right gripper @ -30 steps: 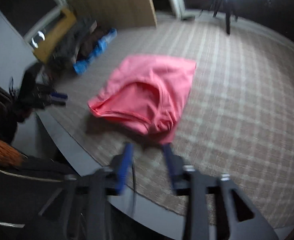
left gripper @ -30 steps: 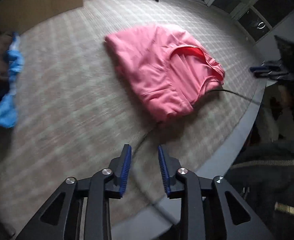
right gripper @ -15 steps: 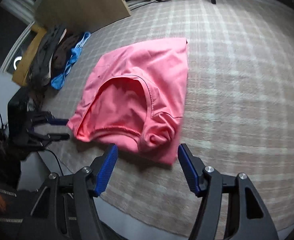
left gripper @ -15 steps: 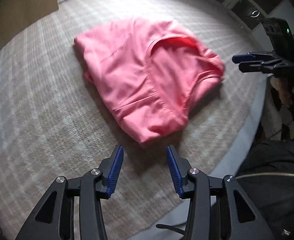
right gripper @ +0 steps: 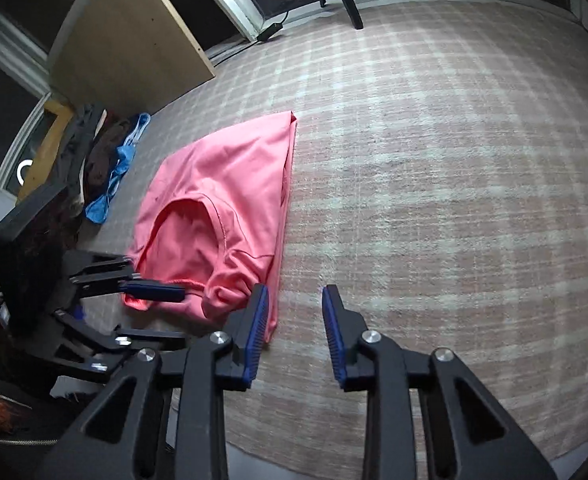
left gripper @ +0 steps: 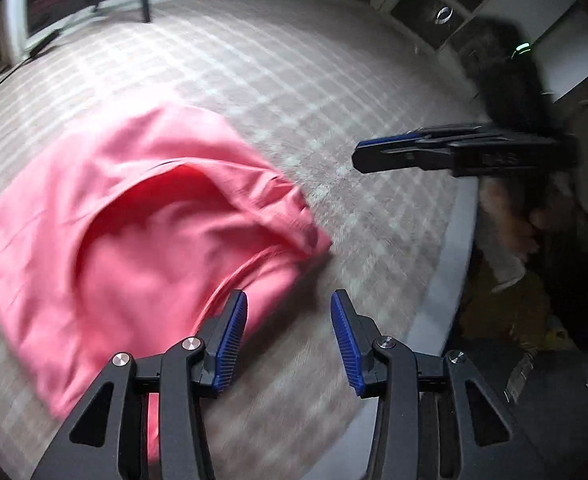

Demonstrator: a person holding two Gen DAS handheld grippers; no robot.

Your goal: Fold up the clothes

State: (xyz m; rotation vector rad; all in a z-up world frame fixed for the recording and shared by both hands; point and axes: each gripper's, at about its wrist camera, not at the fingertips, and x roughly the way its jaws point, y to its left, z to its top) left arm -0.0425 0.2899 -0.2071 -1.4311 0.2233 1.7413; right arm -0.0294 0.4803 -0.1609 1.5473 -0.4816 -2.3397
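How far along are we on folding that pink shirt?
Partway. The pink shirt already lies doubled into a rough rectangle on the checked cloth, neckline up. Nothing is gripped: the left tongs are open at its near corner, and the right tongs are closing beside its near edge with only checked cloth between the pads. Left: grasp that near end, make a final fold, then the dark and blue clothes heaped behind.

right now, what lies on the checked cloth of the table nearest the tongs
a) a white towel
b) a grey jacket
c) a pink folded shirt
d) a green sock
c: a pink folded shirt with its neckline showing lies on the checked beige tablecloth, just ahead of both pairs of tongs.
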